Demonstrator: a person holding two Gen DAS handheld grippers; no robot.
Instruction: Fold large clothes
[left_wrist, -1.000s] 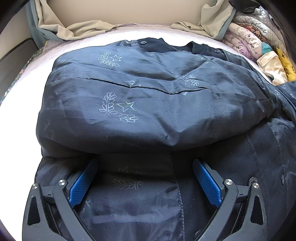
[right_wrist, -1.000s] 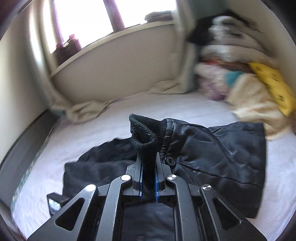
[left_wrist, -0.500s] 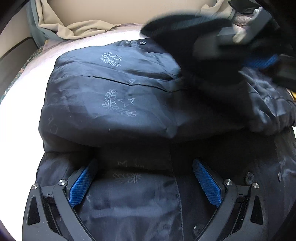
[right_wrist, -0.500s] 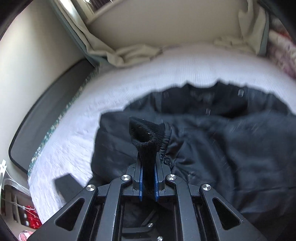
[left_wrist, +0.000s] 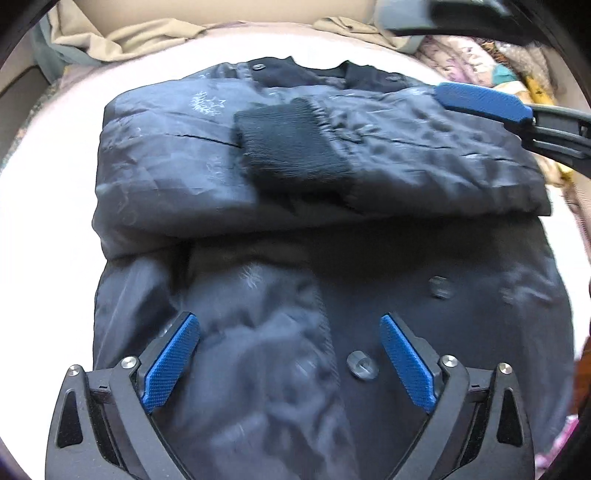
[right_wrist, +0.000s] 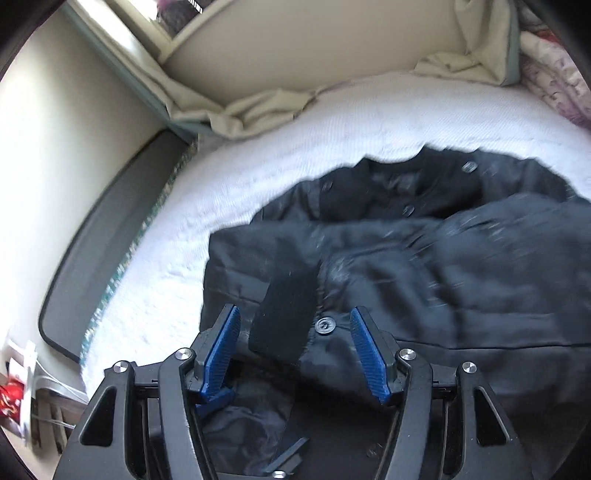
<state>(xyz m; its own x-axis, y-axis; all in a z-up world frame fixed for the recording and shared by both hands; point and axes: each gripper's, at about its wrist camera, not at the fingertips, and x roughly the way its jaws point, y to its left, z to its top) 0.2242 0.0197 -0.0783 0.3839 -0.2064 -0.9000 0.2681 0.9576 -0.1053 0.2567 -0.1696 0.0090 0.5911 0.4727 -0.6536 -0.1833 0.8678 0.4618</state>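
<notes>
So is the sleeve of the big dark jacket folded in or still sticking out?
Folded in. The dark padded jacket's sleeve lies across its chest, black knitted cuff resting flat on top.

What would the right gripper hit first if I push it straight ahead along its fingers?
Most likely the black knit cuff, lying between the open fingers of the right gripper on the folded jacket. Depth is unclear through the blur, so contact could come at once.

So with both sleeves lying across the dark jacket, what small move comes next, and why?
Probably bring the open left gripper down to pinch the shiny dark padded jacket at its near hem. The black ribbed knit cuff lies free across the chest, the right gripper is open, and the lower half is unfolded.
</notes>
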